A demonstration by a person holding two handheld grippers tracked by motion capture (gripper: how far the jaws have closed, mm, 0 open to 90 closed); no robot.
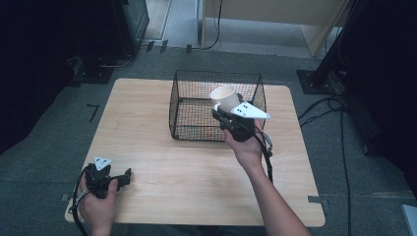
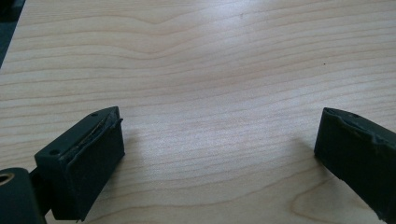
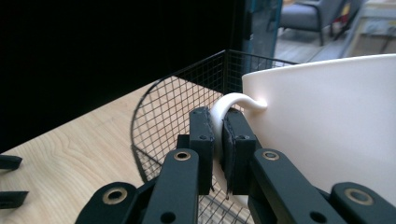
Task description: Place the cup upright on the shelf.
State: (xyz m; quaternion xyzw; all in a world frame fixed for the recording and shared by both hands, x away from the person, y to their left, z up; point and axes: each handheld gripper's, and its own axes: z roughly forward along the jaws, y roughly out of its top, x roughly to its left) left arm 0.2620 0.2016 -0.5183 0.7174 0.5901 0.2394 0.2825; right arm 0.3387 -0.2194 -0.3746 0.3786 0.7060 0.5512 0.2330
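Black padded jaws of the right gripper (image 3: 218, 140) fill the foreground of the right gripper view, closed almost completely on the thin curved handle (image 3: 223, 109) of a white mug (image 3: 327, 126). Only the handle's thickness keeps the pads apart. Seen from the high view, the mug (image 1: 224, 97) hangs tilted over the near right part of a black wire basket (image 1: 189, 105) that stands at the far middle of a pale wooden table (image 1: 147, 137), with a person's right hand (image 1: 247, 147) behind the gripper.

Most likely the mug is glazed ceramic: rigid, fairly heavy for such a small hold, slick, and breakable if dropped (a judgement, not a certainty). Its handle is the sensible place to grip, though the weight hanging to one side could make it swivel between the pads.

Near the table's front left corner, the left gripper (image 1: 125, 178) rests low over bare wood, its jaws spread wide and holding nothing.
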